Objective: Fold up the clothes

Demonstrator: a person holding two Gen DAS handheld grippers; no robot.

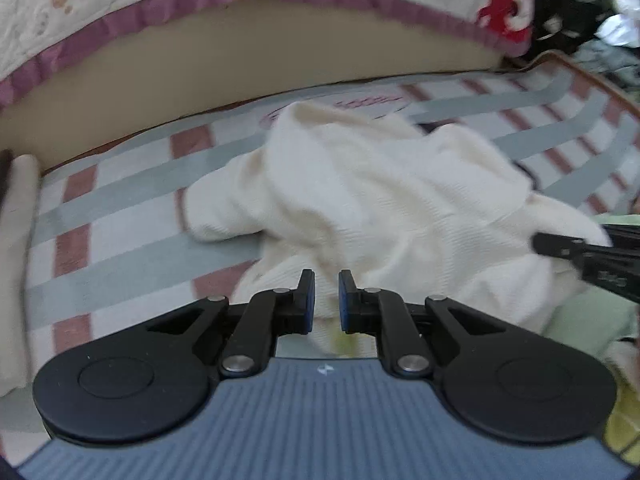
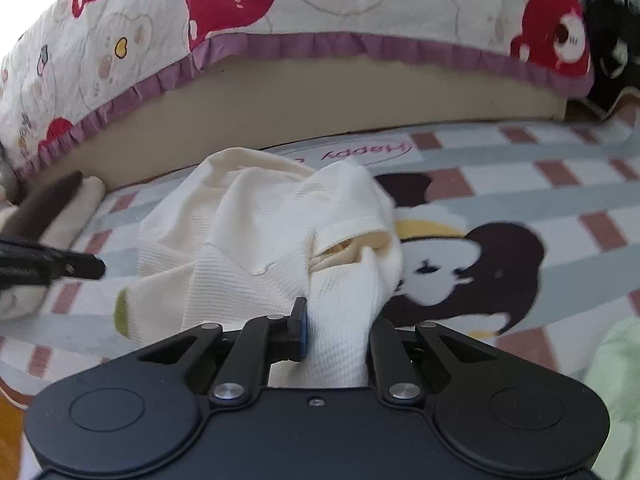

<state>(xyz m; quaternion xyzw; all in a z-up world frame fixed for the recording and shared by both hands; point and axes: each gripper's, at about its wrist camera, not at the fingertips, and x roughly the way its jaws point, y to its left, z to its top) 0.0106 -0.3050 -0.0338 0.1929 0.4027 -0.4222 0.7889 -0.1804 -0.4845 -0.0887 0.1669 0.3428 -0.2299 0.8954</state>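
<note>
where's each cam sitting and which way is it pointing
Left wrist: rides the left gripper, angled down at the cream garment on the checked mat; its own fingers show, plus the right gripper's tip at the right edge.
Right wrist: rides the right gripper, angled down at the same garment, its jaws clamping a fold.
Shared: garment, mat, bear-print quilt.

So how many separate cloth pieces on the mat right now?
2 that I can tell: the cream garment crumpled mid-mat, and a pale green cloth at the right edge, mostly cut off. More may lie out of frame.
</note>
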